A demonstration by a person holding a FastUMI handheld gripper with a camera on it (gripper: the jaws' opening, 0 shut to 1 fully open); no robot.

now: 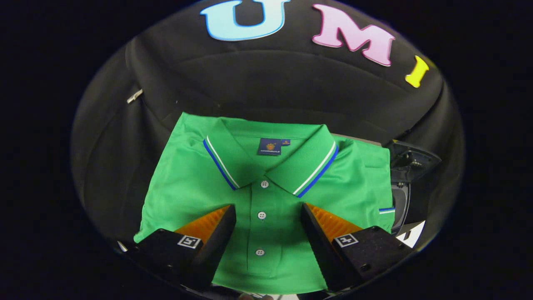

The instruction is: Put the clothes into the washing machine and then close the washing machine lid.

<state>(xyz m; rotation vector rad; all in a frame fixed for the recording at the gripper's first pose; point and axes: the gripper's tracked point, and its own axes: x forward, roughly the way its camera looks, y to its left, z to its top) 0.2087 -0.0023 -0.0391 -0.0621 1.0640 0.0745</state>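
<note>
Green polo shirt (pixel 266 196) lay folded flat, collar blue-and-white trimmed, button placket running between the open jaws of the gripper (pixel 268 212). Washing machine (pixel 406 183) partly visible beside its sleeve.

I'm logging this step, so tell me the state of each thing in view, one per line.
Green polo shirt: folded flat, collar beyond the fingers, placket buttoned, not gripped.
Gripper: open, fingers either side of the button placket.
Washing machine: beside the shirt's sleeve, a dark part raised like an open lid; shirt not inside.

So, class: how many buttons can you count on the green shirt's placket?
3 buttons on the green polo shirt: one below the collar, one midway, one lowest, all between the open tool's fingers.
</note>
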